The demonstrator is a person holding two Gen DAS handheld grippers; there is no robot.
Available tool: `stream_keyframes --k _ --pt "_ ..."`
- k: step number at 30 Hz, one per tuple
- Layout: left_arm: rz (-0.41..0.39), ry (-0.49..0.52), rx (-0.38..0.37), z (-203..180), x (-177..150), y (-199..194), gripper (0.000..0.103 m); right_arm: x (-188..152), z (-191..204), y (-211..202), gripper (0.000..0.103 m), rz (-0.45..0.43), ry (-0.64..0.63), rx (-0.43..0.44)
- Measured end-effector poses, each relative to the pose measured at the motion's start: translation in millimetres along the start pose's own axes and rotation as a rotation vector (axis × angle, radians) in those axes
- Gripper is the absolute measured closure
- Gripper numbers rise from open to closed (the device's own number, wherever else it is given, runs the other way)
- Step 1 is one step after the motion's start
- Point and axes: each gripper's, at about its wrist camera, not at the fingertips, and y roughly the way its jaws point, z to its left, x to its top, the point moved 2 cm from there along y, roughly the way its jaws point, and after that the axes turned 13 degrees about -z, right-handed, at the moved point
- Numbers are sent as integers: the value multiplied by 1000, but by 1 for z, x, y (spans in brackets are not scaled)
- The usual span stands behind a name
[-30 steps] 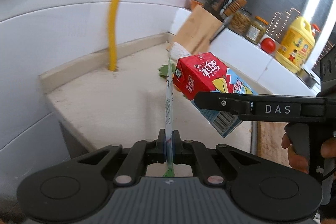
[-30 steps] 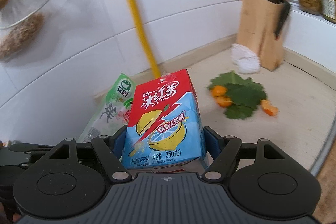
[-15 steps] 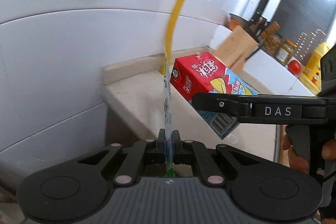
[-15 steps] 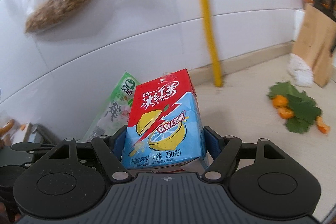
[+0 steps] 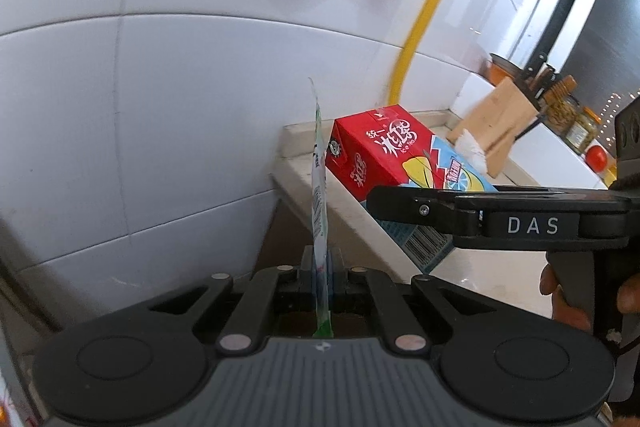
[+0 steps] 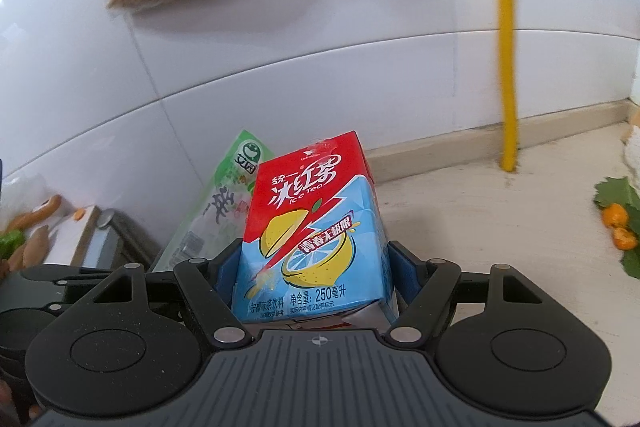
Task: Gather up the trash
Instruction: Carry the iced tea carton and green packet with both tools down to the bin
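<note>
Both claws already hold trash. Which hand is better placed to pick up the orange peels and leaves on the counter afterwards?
Probably the right claw: its view shows the peels on the counter at its right. It is shut on the tea carton, so it must unload first.

Red-and-blue lemon-printed carton (image 6: 316, 223), green-white wrapper (image 6: 224, 203), yellow pipe (image 6: 505, 39).

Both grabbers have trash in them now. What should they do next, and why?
Probably carry both pieces on past the counter edge toward wherever the bin is; none shows here. The left gripper is shut on the green wrapper, the right gripper on the ice tea carton, so neither can pick up more.
</note>
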Motion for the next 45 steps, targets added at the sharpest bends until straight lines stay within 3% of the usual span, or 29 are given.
stream_keyframes --k 19,45 --pt "14 -55 80 37 -12 -5 102 -20 34 24 24 60 -28 57" --pt "104 -78 150 64 -33 21 102 -43 33 54 24 166 -10 25"
